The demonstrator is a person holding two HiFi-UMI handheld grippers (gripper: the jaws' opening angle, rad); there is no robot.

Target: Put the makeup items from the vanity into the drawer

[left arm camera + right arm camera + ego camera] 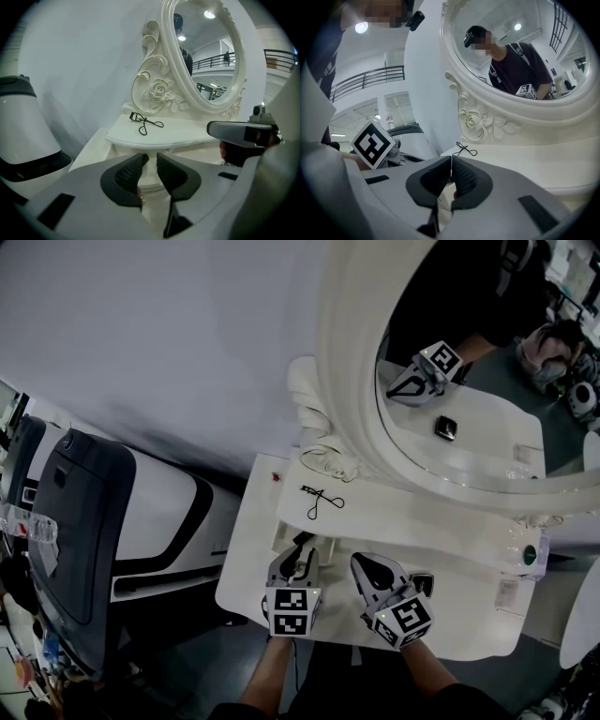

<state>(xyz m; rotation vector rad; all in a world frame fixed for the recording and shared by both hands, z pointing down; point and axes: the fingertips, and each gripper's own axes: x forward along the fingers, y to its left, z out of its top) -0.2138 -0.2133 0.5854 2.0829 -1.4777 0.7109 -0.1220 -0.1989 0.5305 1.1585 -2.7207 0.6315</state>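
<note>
The ornate white mirror [342, 362] rose ahead of both tools, at the back of the white counter [394, 521]. Over the counter's front, the left tool [152, 159] hung released, jaws apart and empty. Just beside it, the right tool [451, 161] was clenched on nothing. The black eyelash curler [322, 500] lay on the counter ahead of the left tool, apart from both.

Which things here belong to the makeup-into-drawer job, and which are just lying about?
Job: eyelash curler; small dark case; vanity.
Lying about: oval mirror; white-and-black machine beside the vanity.
</note>
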